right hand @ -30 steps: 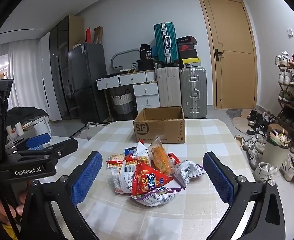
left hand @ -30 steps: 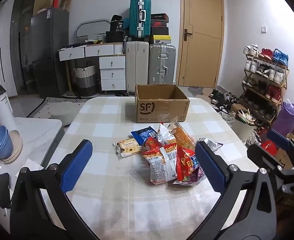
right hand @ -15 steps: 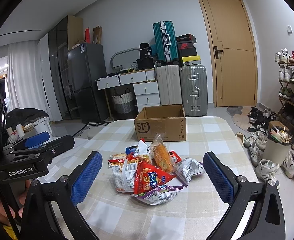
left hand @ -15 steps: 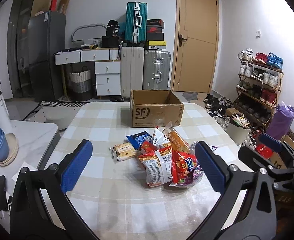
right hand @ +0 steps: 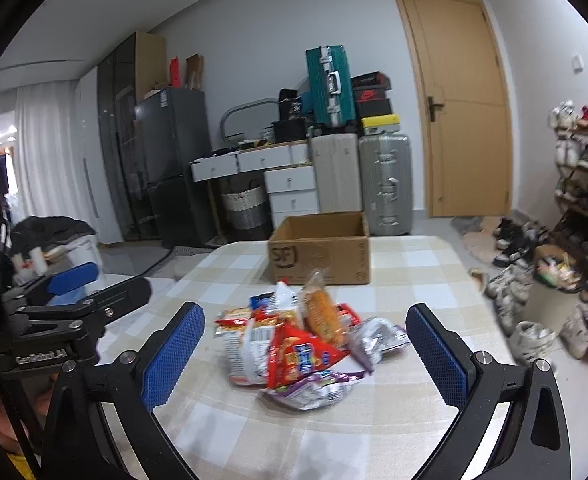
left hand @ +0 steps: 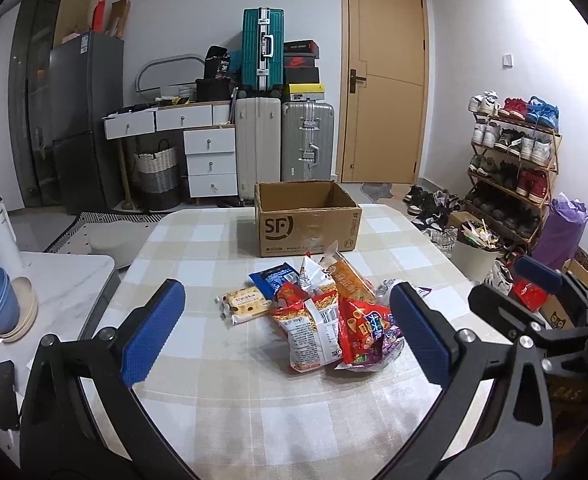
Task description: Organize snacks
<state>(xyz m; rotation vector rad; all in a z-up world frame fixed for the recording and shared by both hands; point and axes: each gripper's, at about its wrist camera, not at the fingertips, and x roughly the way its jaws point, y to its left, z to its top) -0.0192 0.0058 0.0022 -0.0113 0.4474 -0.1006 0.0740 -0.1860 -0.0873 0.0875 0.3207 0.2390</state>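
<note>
Left tool [left hand: 284,334], lower frame: your jaws spread wide, empty, poised short of the pile.
Snack packets [left hand: 317,312], centre: heaped loose on the checked bench [left hand: 198,248], none boxed yet.
SF carton [left hand: 305,220], upper centre: open-topped behind the heap, likely their destination.
Right tool [right hand: 305,354]: spread, empty.

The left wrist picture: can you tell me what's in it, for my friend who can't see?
A pile of snack bags lies on a checkered table, between the wide-open fingers of the left gripper, which holds nothing. Behind the pile stands an open cardboard box. The right gripper shows at the right edge.
</note>
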